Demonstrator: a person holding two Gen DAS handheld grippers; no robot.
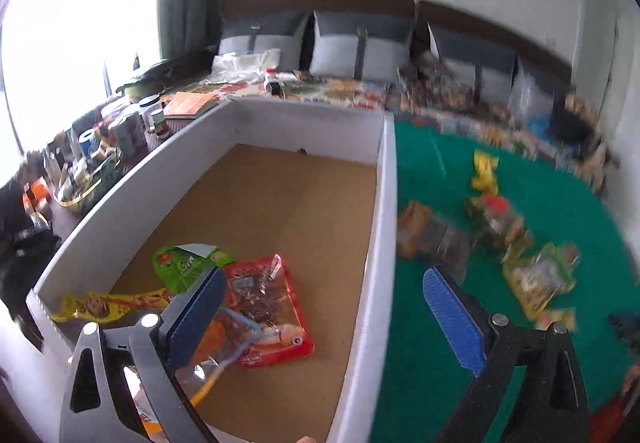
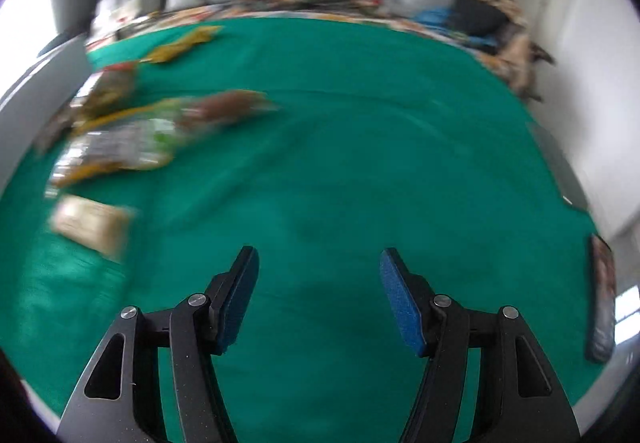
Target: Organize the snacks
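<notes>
In the left wrist view a white-walled box (image 1: 382, 211) with a brown floor holds a red snack packet (image 1: 266, 307), a green packet (image 1: 182, 265), a yellow packet (image 1: 108, 305) and an orange-and-clear packet (image 1: 218, 343). My left gripper (image 1: 324, 307) is open and empty, straddling the box's right wall. Several snack packets (image 1: 496, 221) lie on the green cloth (image 1: 420, 343) to its right. In the right wrist view my right gripper (image 2: 318, 299) is open and empty above bare green cloth (image 2: 360, 147). Blurred snack packets (image 2: 132, 131) lie to its far left.
A cluttered side table with jars and cans (image 1: 120, 131) stands left of the box. A sofa with grey cushions (image 1: 360, 43) and a patterned cover runs along the back wall. A dark flat object (image 2: 602, 295) lies at the cloth's right edge.
</notes>
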